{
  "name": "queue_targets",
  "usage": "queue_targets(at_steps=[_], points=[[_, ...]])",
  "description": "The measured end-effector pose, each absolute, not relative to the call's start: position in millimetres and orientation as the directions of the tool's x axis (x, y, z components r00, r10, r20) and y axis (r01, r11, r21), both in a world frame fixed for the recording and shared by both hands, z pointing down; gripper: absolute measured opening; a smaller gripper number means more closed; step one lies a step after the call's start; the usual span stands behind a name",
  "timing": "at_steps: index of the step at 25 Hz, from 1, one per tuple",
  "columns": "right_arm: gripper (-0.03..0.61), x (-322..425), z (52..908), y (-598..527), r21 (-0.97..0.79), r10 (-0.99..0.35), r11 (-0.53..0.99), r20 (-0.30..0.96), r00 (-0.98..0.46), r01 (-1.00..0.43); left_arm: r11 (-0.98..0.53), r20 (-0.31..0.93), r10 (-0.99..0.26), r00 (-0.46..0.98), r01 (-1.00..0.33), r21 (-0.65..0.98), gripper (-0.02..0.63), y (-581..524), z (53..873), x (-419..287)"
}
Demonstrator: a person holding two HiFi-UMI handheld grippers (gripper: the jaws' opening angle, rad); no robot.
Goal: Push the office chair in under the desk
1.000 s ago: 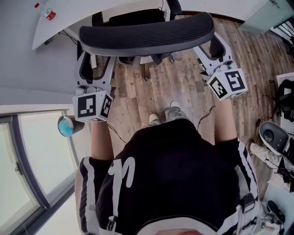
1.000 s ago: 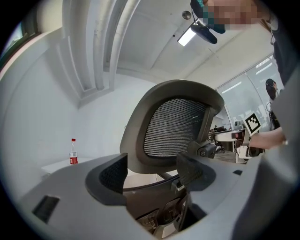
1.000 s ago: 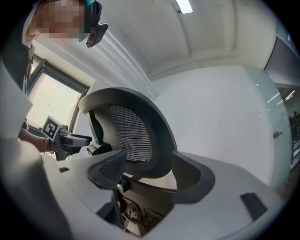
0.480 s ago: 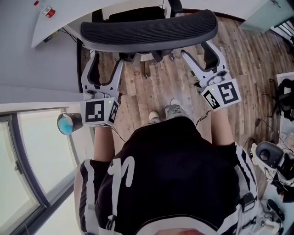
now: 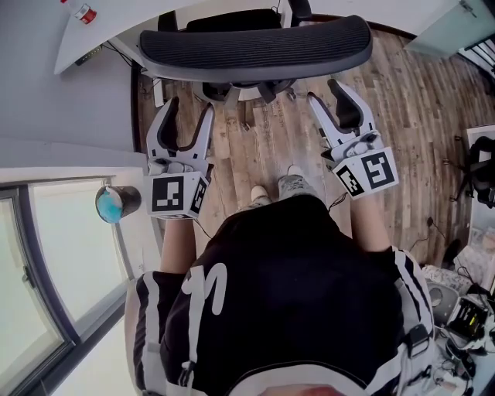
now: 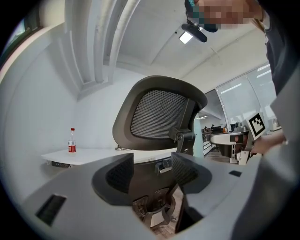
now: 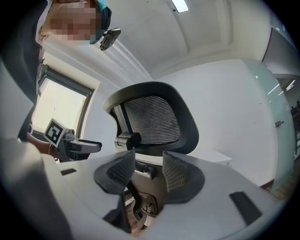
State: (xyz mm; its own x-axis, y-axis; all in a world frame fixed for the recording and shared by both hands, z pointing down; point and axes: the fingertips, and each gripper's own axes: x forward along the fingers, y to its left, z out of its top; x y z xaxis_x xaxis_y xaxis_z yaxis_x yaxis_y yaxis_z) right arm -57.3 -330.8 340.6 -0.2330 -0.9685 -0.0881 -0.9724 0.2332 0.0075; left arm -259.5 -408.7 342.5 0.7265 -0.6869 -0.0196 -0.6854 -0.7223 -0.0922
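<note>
Office chair (image 5: 255, 46): probably rolled easily; mesh soft, so the rigid back frame suited pushing. Left tool (image 5: 186, 108) and right tool (image 5: 329, 93): jaws apart, just closing, nothing between.

office chair (image 5: 255, 46): before the person, backrest on the near side | desk (image 5: 97, 39): behind the chair, reaching left | bottle (image 5: 83, 13): on desk, left of chair | left gripper (image 5: 184, 116), right gripper (image 5: 326, 93): near the backrest's left and right ends, not touching | shoes (image 5: 292, 187): on floor (image 5: 418, 100), between grippers
</note>
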Motion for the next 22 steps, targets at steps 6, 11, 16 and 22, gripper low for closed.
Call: queue_targets(at_steps=[6, 11, 16, 22], points=[[0.146, -62.4, 349.1, -328.5, -0.012, -0.973, 0.22, -0.076, -0.219, -0.975, -0.742, -0.012, -0.666, 0.746, -0.664, -0.091, 0.239, -394.1, 350.2, -254.1], [0.101, -67.7, 354.5, -326.1, -0.011, -0.974, 0.22, -0.065, -0.219, -0.975, -0.759, 0.001, -0.648, 0.762, -0.645, -0.09, 0.21, -383.6, 359.3, -245.5], [0.062, -75.6, 354.0, -324.4, -0.007, -0.971, 0.23, -0.068, -0.229, -0.973, -0.749, -0.007, -0.657, 0.754, -0.654, -0.106, 0.12, -379.1, 359.5, -245.1], [0.032, -79.2, 351.5, -325.7, -0.007, -0.971, 0.229, -0.069, -0.228, -0.973, -0.723, -0.015, -0.686, 0.728, -0.683, -0.103, 0.033, -384.5, 355.6, -251.4]])
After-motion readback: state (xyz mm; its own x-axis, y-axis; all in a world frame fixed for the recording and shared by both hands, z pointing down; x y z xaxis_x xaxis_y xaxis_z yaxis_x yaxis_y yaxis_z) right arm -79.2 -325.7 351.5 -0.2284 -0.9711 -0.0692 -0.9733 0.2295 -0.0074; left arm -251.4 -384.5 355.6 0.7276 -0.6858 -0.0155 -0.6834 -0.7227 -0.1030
